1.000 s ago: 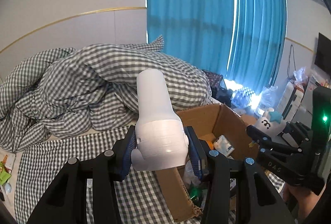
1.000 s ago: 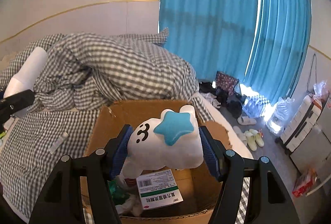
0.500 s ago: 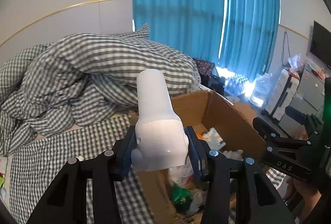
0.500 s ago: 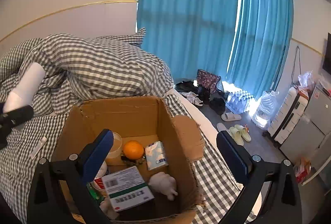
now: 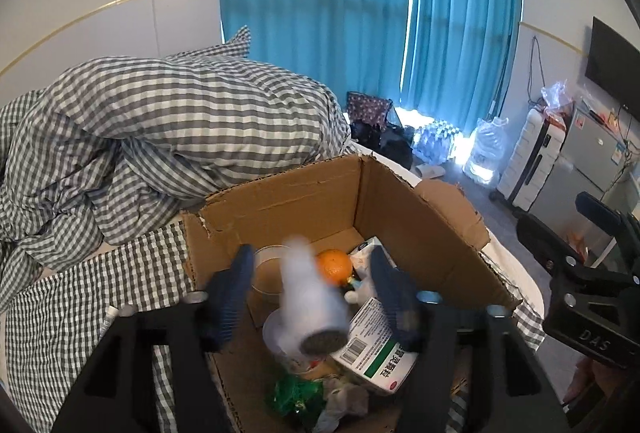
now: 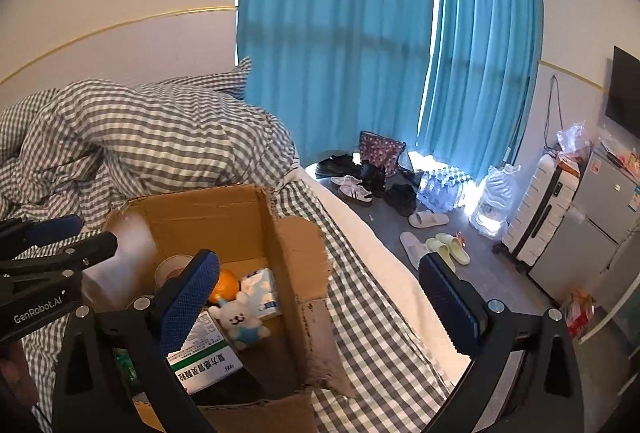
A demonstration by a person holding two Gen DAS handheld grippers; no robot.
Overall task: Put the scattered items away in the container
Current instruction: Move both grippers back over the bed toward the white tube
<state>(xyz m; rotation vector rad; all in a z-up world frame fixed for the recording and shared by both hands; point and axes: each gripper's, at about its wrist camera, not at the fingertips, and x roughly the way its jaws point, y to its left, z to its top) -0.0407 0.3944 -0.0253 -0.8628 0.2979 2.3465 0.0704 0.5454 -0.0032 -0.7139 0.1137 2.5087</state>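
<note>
The cardboard box (image 5: 400,201) stands on the checked bed; it also shows in the right wrist view (image 6: 288,233). My left gripper (image 5: 312,293) is open above the box. The white bottle (image 5: 312,309) is blurred between its spread fingers, free of both pads, over the box. In the right wrist view the bottle (image 6: 120,265) shows at the box's left side. My right gripper (image 6: 320,297) is open and empty over the box's right edge. In the box lie a white plush toy (image 6: 240,321), an orange (image 5: 335,265), a green-and-white medicine box (image 6: 204,361) and a tissue pack (image 6: 262,287).
A rumpled checked duvet (image 5: 160,129) lies behind the box. A small white tube (image 5: 109,317) lies on the sheet left of the box. Shoes, slippers (image 6: 440,245) and water bottles sit on the floor by the blue curtains. A suitcase (image 6: 544,209) stands at the right.
My left gripper has opened over the box and the white bottle has come free and is dropping. My right gripper, open since it dropped the plush toy, has shifted to the right.
</note>
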